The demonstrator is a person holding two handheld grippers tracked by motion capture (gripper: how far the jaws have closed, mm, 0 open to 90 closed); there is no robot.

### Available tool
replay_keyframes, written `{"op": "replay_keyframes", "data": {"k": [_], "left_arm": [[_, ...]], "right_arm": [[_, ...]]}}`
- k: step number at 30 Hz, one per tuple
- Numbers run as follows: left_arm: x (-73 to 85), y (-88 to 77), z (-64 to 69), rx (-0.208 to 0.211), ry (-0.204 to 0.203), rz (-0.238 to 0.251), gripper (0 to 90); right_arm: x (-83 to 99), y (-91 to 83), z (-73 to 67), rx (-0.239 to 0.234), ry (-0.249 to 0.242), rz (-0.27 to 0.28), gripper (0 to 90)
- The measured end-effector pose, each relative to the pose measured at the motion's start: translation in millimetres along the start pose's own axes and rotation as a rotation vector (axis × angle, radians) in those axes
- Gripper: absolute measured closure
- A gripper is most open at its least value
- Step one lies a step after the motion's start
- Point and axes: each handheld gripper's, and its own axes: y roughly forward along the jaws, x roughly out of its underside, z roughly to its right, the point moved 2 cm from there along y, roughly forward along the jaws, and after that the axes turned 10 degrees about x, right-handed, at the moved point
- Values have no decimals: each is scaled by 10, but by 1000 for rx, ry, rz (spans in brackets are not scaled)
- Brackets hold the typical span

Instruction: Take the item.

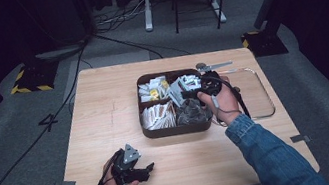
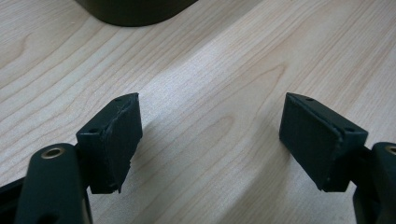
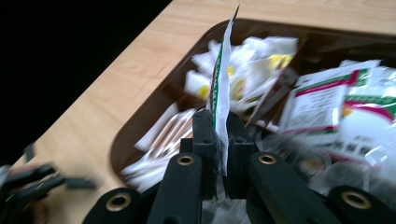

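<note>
Sachet point(image 3: 223, 88) stands edge-on, pinched between the closed jaws of the right gripper point(image 3: 218, 154) above the brown tray point(image 1: 177, 130). Its compartments hold white and yellow packets point(image 1: 153, 90), paper sticks point(image 1: 158, 116) and clear wrappers point(image 1: 191, 113). Left gripper point(image 2: 210, 140) rests open over bare table point(image 1: 103, 102); a clear tray point(image 1: 258, 92) lies beside.

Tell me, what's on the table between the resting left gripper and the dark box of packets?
Nothing: the high view shows bare wood between the left gripper and the compartment box. In the left gripper view, plain table runs up to the box.
</note>
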Motion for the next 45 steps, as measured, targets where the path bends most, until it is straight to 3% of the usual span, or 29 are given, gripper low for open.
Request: {"op": "replay_keyframes", "data": {"k": [8, 19, 26, 33, 38, 45], "left_arm": [[0, 1, 1, 0, -1, 1, 218], [0, 0, 0, 0, 1, 0, 218], [0, 0, 0, 0, 1, 0, 218], [0, 0, 0, 0, 1, 0, 218], [0, 0, 0, 0, 0, 0, 218], [0, 0, 0, 0, 1, -1, 218]], "right_arm": [[241, -310, -261, -83, -49, -4, 859], [684, -499, -546, -161, -100, -53, 859], [955, -483, -664, -184, -116, -104, 859], [1153, -440, -704, -175, -118, -132, 859], [1343, -363, -725, -171, -118, -184, 859], [1419, -313, -758, -160, -137, -234, 858]]}}
